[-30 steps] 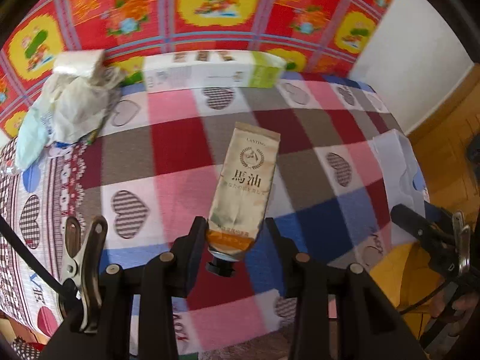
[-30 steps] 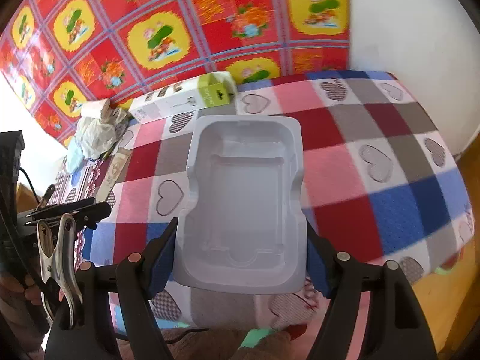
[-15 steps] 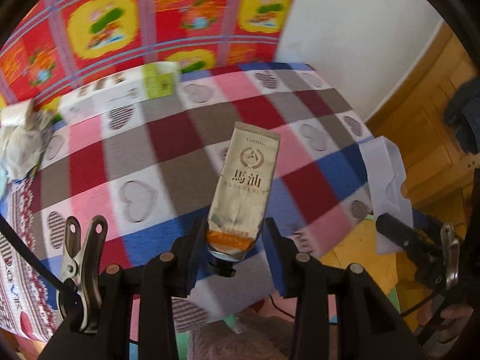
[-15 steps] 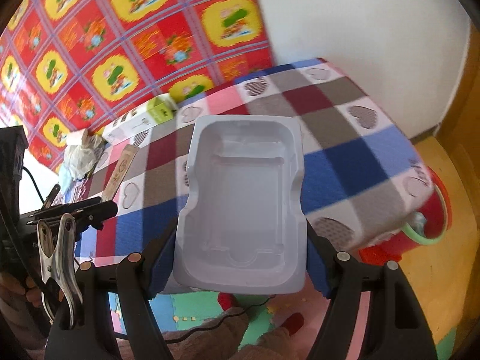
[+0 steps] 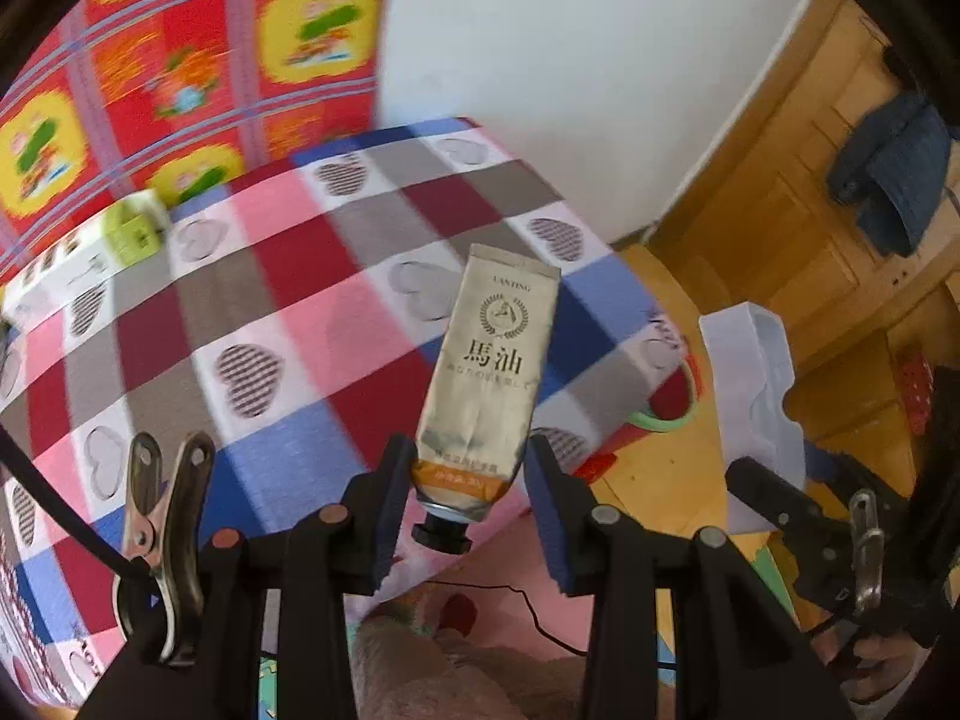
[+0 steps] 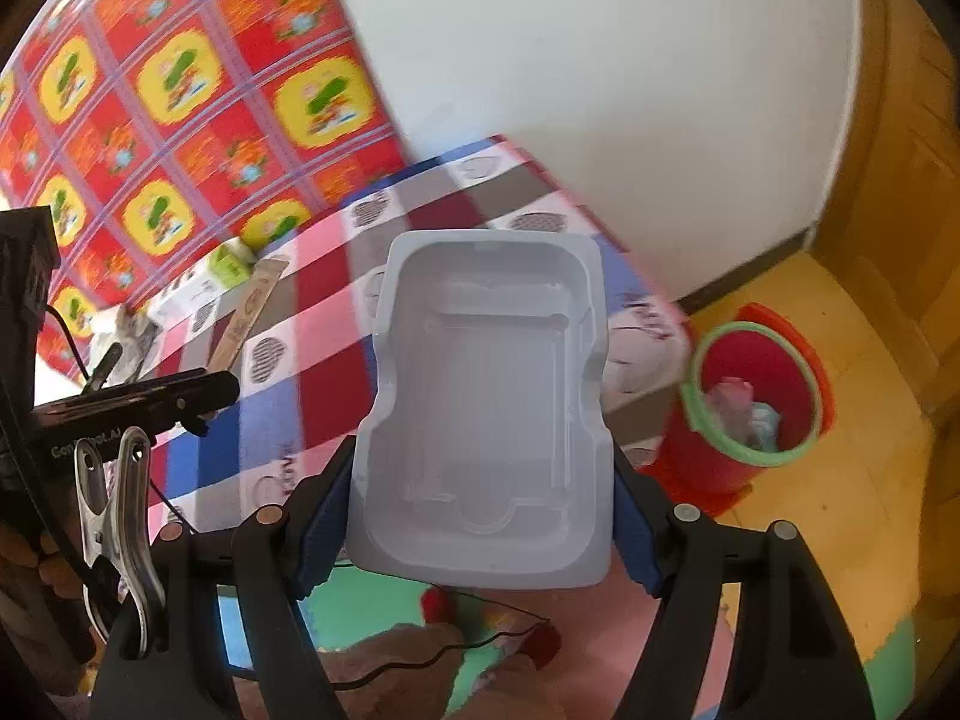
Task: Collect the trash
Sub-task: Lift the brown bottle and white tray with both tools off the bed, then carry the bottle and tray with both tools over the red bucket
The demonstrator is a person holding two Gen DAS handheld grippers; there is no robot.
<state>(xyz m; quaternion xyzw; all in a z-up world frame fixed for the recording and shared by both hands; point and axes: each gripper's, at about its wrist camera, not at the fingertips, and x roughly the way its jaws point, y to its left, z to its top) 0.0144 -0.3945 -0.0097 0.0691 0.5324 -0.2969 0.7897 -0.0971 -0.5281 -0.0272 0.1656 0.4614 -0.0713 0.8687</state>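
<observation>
My left gripper [image 5: 468, 498] is shut on a beige cream tube [image 5: 489, 372], cap end between the blue pads, held over the table's near right corner. My right gripper [image 6: 480, 516] is shut on a white plastic tray [image 6: 489, 402] and holds it above the table edge. The tray also shows at the right of the left wrist view [image 5: 750, 396]. A red trash bin with a green rim [image 6: 756, 396] stands on the floor to the right of the table, with some trash inside. Only a sliver of the bin [image 5: 672, 408] shows in the left wrist view.
The table wears a checked heart-pattern cloth [image 5: 288, 312]. A long white and green box [image 5: 90, 252] lies at its back by the red patterned wall. Crumpled white trash [image 6: 129, 330] lies at the far left. Wooden furniture [image 5: 810, 240] stands at the right.
Both grippers have swung right, away from the table's middle toward its right corner, with tube and tray still held. The red bin has come fully into the right wrist view.
</observation>
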